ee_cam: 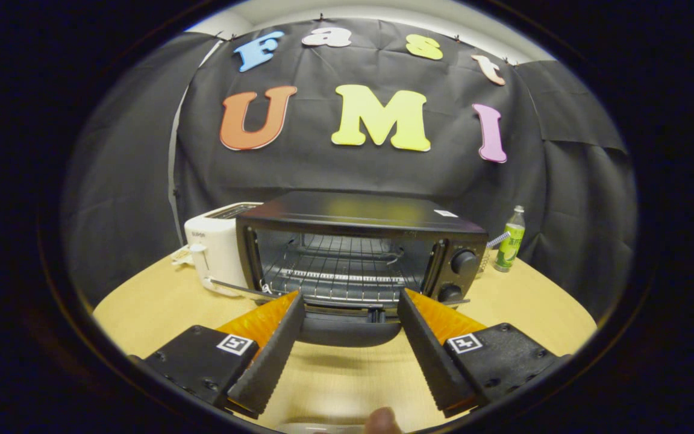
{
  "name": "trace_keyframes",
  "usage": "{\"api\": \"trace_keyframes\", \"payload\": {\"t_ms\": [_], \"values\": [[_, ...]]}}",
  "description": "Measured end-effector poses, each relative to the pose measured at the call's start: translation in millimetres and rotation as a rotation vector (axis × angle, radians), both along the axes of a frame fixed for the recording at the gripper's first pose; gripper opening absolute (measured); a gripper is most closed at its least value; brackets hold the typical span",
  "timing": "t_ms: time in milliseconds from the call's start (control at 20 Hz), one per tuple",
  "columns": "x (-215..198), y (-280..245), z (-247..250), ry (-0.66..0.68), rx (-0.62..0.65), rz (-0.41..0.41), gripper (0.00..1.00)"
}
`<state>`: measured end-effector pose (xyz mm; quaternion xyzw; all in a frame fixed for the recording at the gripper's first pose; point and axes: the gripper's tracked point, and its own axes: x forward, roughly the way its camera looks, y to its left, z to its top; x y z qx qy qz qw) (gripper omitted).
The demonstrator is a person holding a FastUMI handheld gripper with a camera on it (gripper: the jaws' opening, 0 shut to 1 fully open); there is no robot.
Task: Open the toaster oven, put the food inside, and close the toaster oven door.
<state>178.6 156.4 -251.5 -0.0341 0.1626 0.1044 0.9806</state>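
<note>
While our gripper [350, 301] hangs with its fingers spread wide and gripping nothing, we note the black toaster oven [356, 253] just ahead of the fingertips on the pale wooden table [154, 301]. Its door [350, 328] is folded down toward us, lying between the fingertips, with the wire rack [338, 268] exposed inside. We log a white pop-up toaster [217, 250] touching the oven's left side and a green-labelled bottle [511, 241] to its right.
</note>
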Motion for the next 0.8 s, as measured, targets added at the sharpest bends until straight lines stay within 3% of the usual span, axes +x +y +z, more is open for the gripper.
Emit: {"api": "trace_keyframes", "payload": {"t_ms": [200, 450, 800], "values": [[-21, -5, -26, 0.067, -0.010, 0.027, 0.99], [-36, -15, -50, 0.187, 0.065, 0.019, 0.97], [-62, -30, -17, 0.156, 0.090, 0.008, 0.97]]}}
